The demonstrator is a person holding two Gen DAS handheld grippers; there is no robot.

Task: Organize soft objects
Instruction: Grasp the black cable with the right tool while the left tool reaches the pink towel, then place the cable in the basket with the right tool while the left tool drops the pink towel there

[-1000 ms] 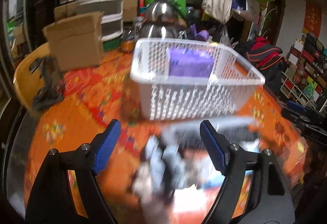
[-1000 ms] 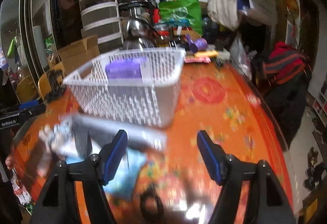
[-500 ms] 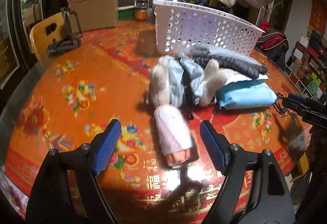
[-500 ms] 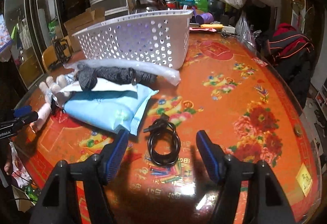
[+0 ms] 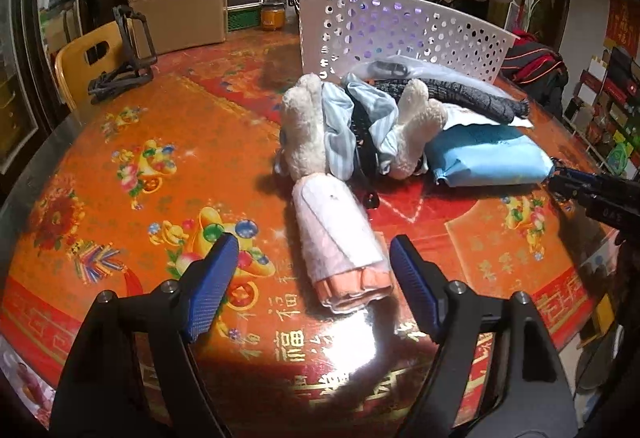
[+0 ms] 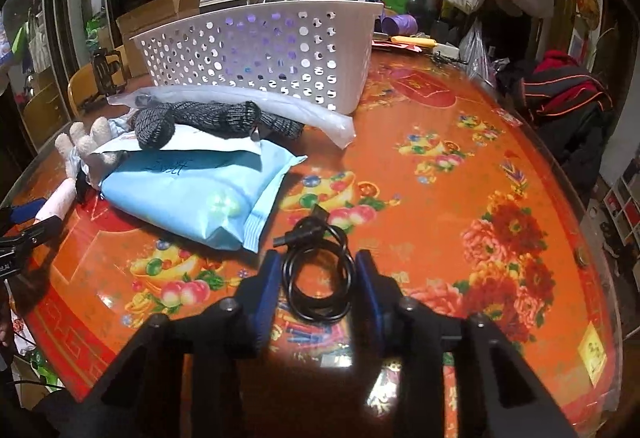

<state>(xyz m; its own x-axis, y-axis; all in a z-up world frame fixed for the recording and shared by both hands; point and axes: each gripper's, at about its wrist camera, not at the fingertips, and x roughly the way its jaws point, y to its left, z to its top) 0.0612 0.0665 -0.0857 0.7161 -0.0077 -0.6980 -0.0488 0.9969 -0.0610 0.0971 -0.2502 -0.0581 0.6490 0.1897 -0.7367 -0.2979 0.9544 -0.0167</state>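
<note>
The left gripper (image 5: 312,276) hangs with its jaws spread wide and holds nothing. A rolled pink-and-white cloth (image 5: 340,244) lies on the orange table (image 5: 132,174) between the blue pads (image 5: 210,288), its near end in the gap but touching neither. From that roll, at 12 o'clock, lies a plush toy (image 5: 308,132) in pale blue striped cloth. At 2 o'clock lies a light blue soft pack (image 5: 492,158), and beyond both stands the white perforated basket (image 5: 400,30).

The right gripper (image 6: 318,288) has its jaws drawn in close on either side of a coiled black cable (image 6: 318,278); whether the pads actually press it, I cannot tell. From this gripper, the blue pack (image 6: 192,194) lies at 10 o'clock, near the cable but apart from it. A dark knitted piece (image 6: 208,118) rests on top of the pack, just in front of the basket (image 6: 264,50).
</note>
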